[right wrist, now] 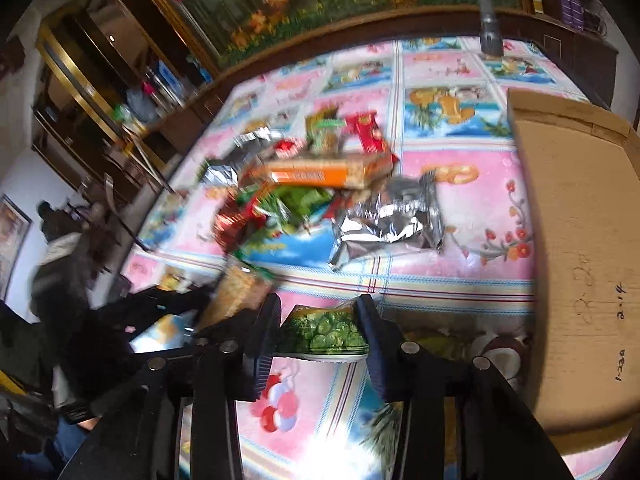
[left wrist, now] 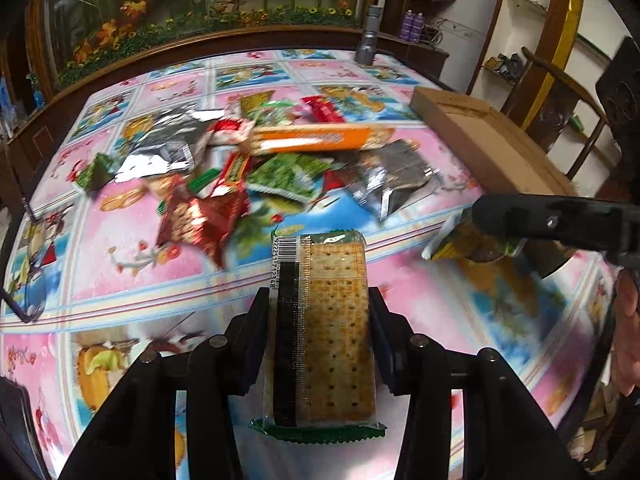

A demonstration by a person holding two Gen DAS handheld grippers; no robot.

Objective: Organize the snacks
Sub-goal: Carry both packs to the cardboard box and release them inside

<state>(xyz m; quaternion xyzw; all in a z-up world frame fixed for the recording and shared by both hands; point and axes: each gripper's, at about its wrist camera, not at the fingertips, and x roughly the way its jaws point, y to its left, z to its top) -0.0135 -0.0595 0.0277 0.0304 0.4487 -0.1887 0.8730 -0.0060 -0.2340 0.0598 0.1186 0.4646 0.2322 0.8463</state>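
Note:
My left gripper (left wrist: 320, 296) is shut on a long pack of square crackers (left wrist: 336, 320) with a green wrapper end, held lengthwise above the flowered tablecloth (left wrist: 120, 264). In the right wrist view my right gripper (right wrist: 318, 304) is shut on a small green snack packet (right wrist: 324, 332), both pads against its sides. The left wrist view shows that green packet (left wrist: 460, 246) hanging from the right gripper at the right edge. A pile of loose snacks (left wrist: 260, 160) lies mid-table, with an orange biscuit box (left wrist: 316, 140) on top and silver foil bags (right wrist: 388, 224) beside it.
An open cardboard box (right wrist: 580, 240) stands along the table's right side, also seen as the cardboard box (left wrist: 480, 140). A grey metal cylinder (left wrist: 366, 40) stands at the far edge. A wooden chair (left wrist: 560, 92) is beyond the box. A person's hand (left wrist: 628, 320) is at the right edge.

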